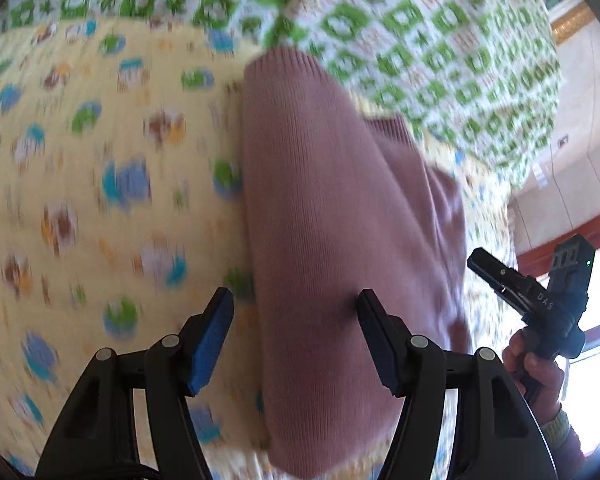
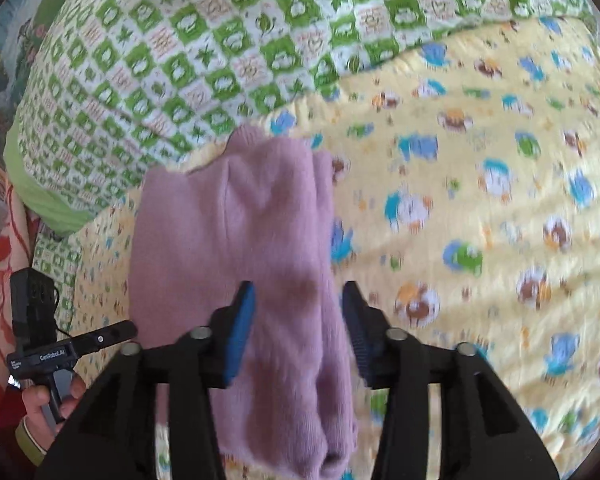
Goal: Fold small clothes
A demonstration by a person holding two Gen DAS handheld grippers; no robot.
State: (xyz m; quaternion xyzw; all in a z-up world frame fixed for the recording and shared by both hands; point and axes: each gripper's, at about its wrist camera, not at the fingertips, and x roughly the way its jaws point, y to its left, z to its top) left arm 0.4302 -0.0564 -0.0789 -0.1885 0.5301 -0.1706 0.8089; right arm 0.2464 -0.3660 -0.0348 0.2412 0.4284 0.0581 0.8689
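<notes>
Across the bed, a yellow cartoon-print sheet (image 2: 480, 208) fills most of both views, with a green-and-white checked quilt (image 2: 204, 52) bunched along its far edge. On the sheet lies the pink knitted garment (image 1: 332, 216) — already doubled into a long, narrow band, its ribbed cuff (image 1: 278, 66) pointing toward the quilt. Judging by this shape, the lengthwise fold is done and a crosswise fold remains; the next move calls for pinching the near end and carrying it to the far end. Left gripper (image 1: 296, 300) and right gripper (image 2: 298, 290) both hover over the near part of the garment, jaws spread and holding nothing, each angled forward along the band. Motion blur prevents telling whether the fingertips touch the knit.
</notes>
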